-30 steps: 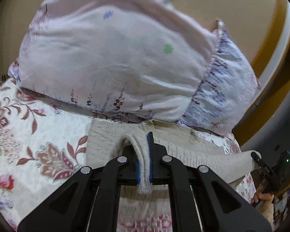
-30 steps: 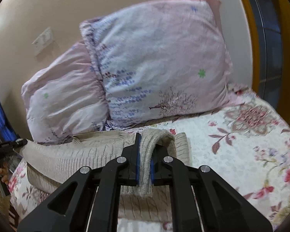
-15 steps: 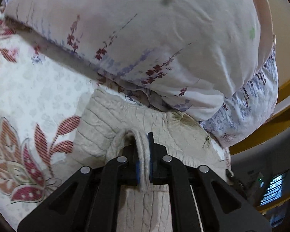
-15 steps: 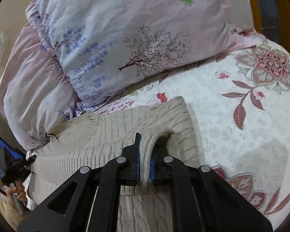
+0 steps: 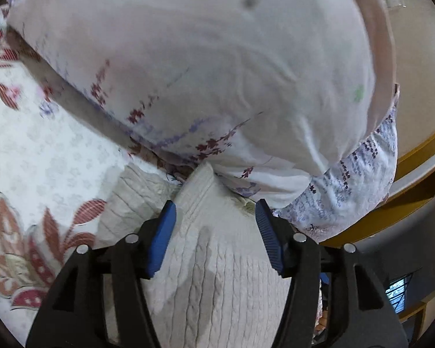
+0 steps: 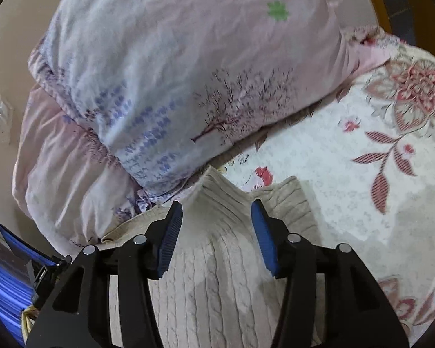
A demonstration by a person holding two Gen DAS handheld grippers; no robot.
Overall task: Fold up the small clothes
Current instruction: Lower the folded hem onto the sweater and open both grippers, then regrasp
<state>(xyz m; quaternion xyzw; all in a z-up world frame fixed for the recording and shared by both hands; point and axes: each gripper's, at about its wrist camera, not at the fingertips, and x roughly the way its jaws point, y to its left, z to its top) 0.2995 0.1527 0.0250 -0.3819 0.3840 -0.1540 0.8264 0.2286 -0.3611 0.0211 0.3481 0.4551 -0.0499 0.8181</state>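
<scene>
Left wrist view. Item: cream cable-knit sweater (image 5: 217, 275), lying on the bed's floral bedspread (image 5: 43, 159), its far edge right up against the pale printed pillow (image 5: 203, 72). One layer of knit lies doubled over another; the upper layer comes to a peak by the pillow, with a lower ribbed part showing to its left. Left hand-held gripper (image 5: 216, 220): jaws have just been opening and now stand spread, the blue pads clear of the cloth, the knit lying loose between and below them. Nothing is pinched.

Right wrist view. Same sweater (image 6: 217, 275), its other end. A folded-over layer peaks toward the lilac tree-print pillow (image 6: 174, 87); a ribbed edge lies flat on the bedspread (image 6: 362, 203) to the right. Right hand-held gripper (image 6: 217, 214): jaws likewise just opening, now spread, the pads off the knit, which rests between them unheld.

Progress, as a judgement: one fold seems laid and let go, the near edge brought over to the far edge by the pillows. The fold line and the near half of the garment fall outside both views, so how neatly the edges meet is probably not settled from here. Further folds across the width, and smoothing, look to remain.

Containers: none in either view; no basket, box or drawer shows, and the sweater lies directly on the bed.
</scene>
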